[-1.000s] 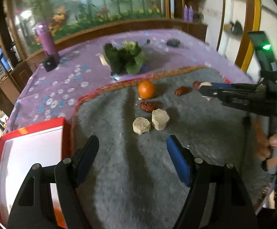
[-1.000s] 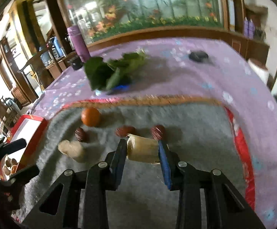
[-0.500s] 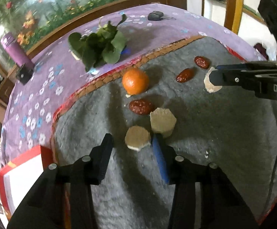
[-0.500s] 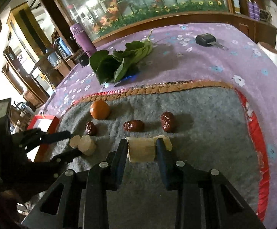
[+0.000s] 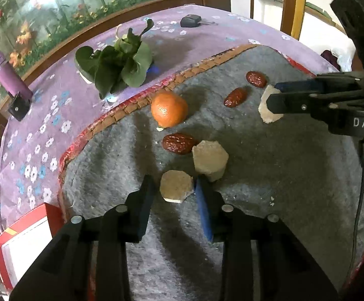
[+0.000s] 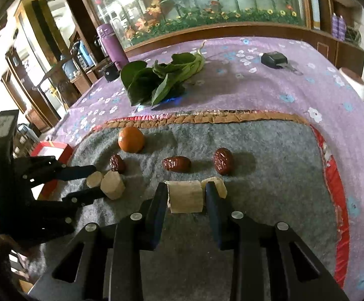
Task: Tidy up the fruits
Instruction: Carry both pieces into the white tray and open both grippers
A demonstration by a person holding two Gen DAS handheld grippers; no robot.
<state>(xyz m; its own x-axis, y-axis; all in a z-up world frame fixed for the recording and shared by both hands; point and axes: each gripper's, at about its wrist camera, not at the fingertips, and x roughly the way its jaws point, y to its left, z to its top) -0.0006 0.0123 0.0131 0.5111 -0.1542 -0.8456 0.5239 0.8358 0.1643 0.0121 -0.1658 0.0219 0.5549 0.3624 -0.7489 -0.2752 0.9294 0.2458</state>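
On the grey felt mat [image 5: 269, 175] lie an orange [image 5: 168, 109], three red dates [image 5: 179, 143] [image 5: 235, 97] [image 5: 256, 78] and pale sugarcane chunks. My left gripper [image 5: 174, 192] has its fingers around one small chunk [image 5: 176, 186], touching or nearly touching it; a second chunk [image 5: 210, 160] stands just to its right. My right gripper [image 6: 185, 197] is shut on a chunk [image 6: 185, 196] held low over the mat, and another chunk [image 6: 218, 185] lies behind its right finger. The orange [image 6: 131, 139] and dates [image 6: 176, 163] [image 6: 223, 160] lie beyond it.
A red and white tray [image 5: 23, 240] sits at the mat's left edge. Green leaves [image 5: 116, 64], a purple bottle [image 5: 5, 76] and a black key fob [image 5: 190, 21] lie on the purple flowered cloth beyond the mat.
My left gripper has moved forward and narrowed around the small chunk. My right gripper, still holding its chunk, has shifted slightly and stays low over the mat.
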